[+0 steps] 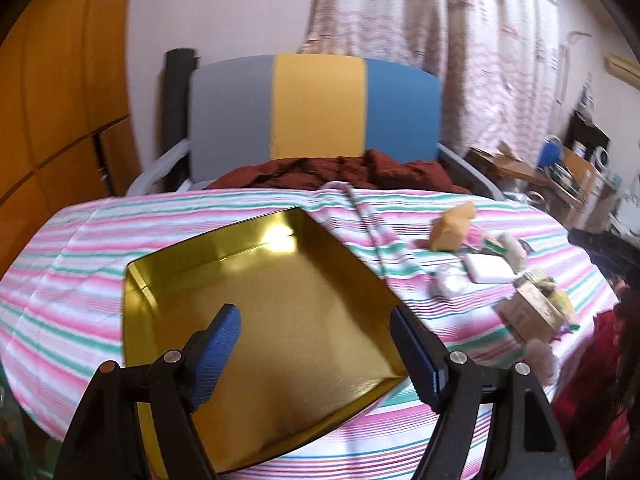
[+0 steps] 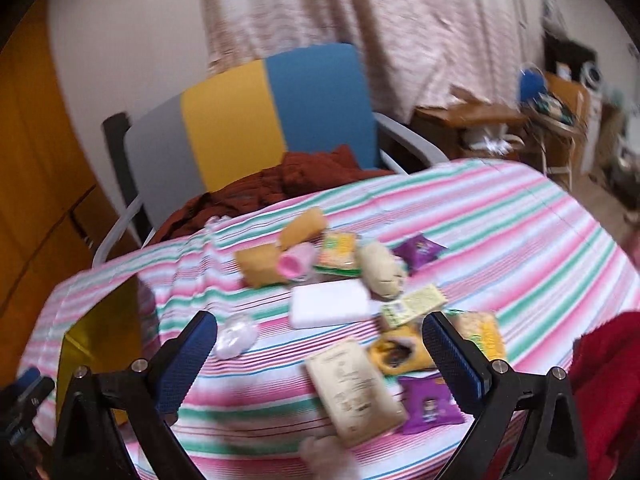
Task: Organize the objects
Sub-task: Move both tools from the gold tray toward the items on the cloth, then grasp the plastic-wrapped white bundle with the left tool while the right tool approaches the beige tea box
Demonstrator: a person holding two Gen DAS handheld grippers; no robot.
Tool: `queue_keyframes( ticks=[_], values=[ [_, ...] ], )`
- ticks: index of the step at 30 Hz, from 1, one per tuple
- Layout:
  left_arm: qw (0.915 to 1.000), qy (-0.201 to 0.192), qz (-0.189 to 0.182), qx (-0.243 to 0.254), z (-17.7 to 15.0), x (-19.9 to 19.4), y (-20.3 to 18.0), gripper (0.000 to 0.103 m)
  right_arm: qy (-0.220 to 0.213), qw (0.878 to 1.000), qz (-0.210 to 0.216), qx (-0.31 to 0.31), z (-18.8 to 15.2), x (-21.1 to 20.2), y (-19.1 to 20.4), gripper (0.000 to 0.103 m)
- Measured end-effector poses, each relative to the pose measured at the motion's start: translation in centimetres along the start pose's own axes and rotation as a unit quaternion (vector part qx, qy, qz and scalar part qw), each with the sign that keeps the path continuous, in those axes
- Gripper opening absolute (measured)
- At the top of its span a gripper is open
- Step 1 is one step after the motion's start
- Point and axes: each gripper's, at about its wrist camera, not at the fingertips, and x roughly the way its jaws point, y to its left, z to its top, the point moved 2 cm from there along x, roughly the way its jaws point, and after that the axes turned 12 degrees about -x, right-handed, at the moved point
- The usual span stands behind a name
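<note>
Your gold tray looks like glossy, mirror-bright card or foil (which of the two, you cannot tell). The striped tablecloth is matt woven cloth. The purple packet shines like plastic film; your blue finger pads look rough and textured.

— What does the room look like?
— A pale wall stands behind a chair whose back is striped grey, yellow and blue. A rust-brown blanket lies heaped on its seat. Patterned pinkish curtains hang to the right.

— And the sides?
— Orange-brown wooden cabinet doors fill the left. At far right a cluttered wooden desk stands, blurred. A cloth striped pink, green and white covers the surface in front.
</note>
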Motion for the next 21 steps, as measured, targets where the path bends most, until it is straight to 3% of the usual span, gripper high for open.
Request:
queue_keyframes(
  ticks=[3,8,12,14,21],
  values=[
    [0.9991,0.019,-0.035,0.013,0.2,0.7,-2.2,0.078,-0.001,1.0,-0.006,0.029,0.3,0.2,-2.5,0.103],
    [0.9971,0.045,-0.057,0.025,0.5,2.4,-5.1,0.078,-0.008,0.998,0.006,0.067,-0.3,1.2,-5.5,0.103],
    [0.994,0.078,-0.072,0.024,0.8,4.4,-7.3,0.078,0.007,0.993,0.05,0.109,-1.7,2.3,-6.8,0.103],
    [0.9918,0.096,-0.081,0.025,1.1,5.5,-8.4,0.078,-0.015,0.992,0.059,0.109,-1.5,1.8,-6.7,0.103],
    [0.9818,0.15,-0.098,0.063,1.2,10.5,-13.6,0.077,-0.014,0.992,0.09,0.083,-1.1,2.2,-5.4,0.103]
  ],
)
